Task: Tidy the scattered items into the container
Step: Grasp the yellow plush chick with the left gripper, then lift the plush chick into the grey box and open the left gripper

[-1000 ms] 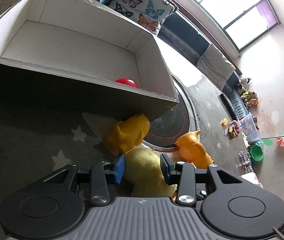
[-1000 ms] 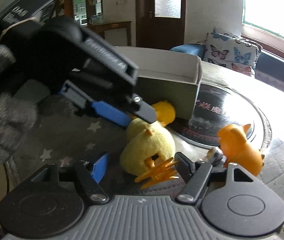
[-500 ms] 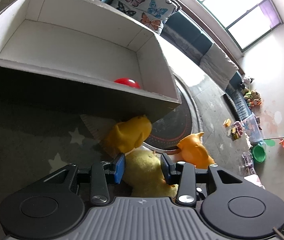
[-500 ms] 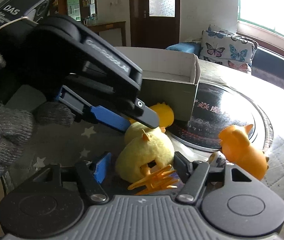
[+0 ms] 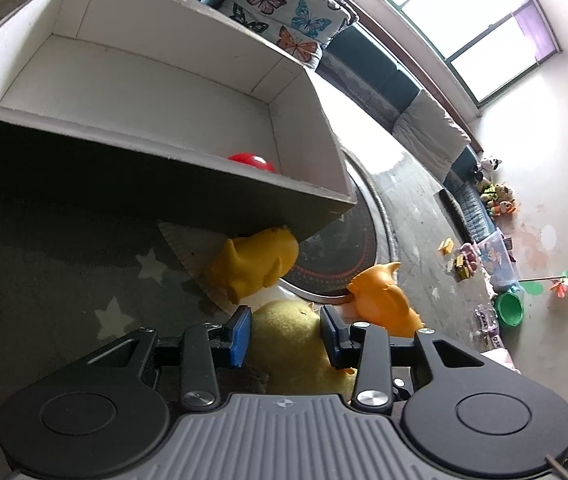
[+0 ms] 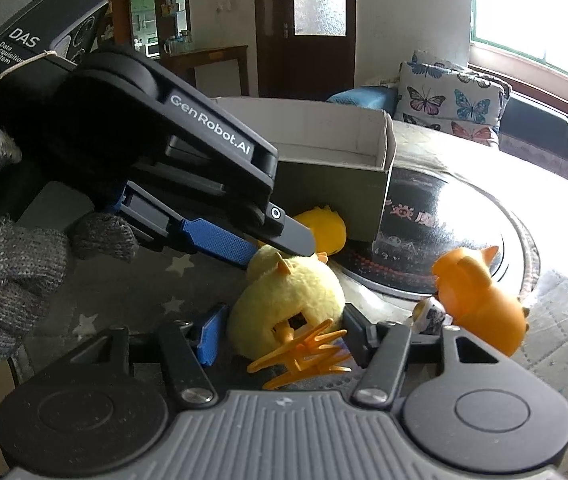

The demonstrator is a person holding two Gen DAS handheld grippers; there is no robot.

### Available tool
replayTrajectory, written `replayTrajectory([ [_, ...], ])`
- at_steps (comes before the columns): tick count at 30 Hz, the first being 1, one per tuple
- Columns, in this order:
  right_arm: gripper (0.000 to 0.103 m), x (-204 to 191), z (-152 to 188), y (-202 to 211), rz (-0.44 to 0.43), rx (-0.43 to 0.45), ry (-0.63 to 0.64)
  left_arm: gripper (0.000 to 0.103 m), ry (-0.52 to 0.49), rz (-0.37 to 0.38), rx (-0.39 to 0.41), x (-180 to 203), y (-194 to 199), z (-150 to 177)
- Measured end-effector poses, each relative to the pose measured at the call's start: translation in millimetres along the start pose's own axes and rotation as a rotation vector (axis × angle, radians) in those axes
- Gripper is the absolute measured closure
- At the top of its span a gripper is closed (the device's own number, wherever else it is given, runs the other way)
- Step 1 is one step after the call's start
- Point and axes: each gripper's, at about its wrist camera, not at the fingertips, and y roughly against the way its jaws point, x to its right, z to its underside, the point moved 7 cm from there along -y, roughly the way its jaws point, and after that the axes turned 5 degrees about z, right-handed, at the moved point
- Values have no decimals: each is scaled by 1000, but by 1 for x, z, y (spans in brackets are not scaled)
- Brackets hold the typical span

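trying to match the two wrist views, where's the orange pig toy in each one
Left wrist: the orange pig toy is right of centre, beyond the right finger of the left gripper.
Right wrist: the orange pig toy is at right, past the right gripper.
Shared landmark: the cardboard box; the pig stands off its near corner in both views.
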Motion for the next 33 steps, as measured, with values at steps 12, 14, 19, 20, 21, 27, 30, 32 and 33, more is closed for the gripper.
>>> replayTrajectory([
  [12, 47, -4, -53, 9, 7, 103, 46, 64, -69, 2, 143, 19, 40, -53],
  [14, 49, -5, -67, -1, 5, 105, 42, 65, -73, -7, 168, 19, 43, -67],
  [19, 50, -8, -94, -18, 7, 131, 62, 65, -85, -27, 208, 16, 46, -93],
  [20, 50, -9, -99, -20, 5, 138, 62, 65, -85, -28, 217, 15, 46, -98],
  [21, 50, -9, -104, -23, 3, 145, 63, 65, -84, -29, 226, 15, 47, -103],
  [27, 50, -9, -127, -54, -23, 143, 56, 65, -65, -65, 252, -1, 41, -136],
  [30, 50, -10, -131, -76, -40, 118, 45, 65, -47, -89, 238, -15, 30, -146],
  [32, 50, -10, -130, -89, -48, 94, 38, 65, -37, -105, 225, -25, 21, -151],
  [33, 50, -11, -128, -95, -49, 81, 38, 65, -31, -112, 217, -30, 17, -152],
])
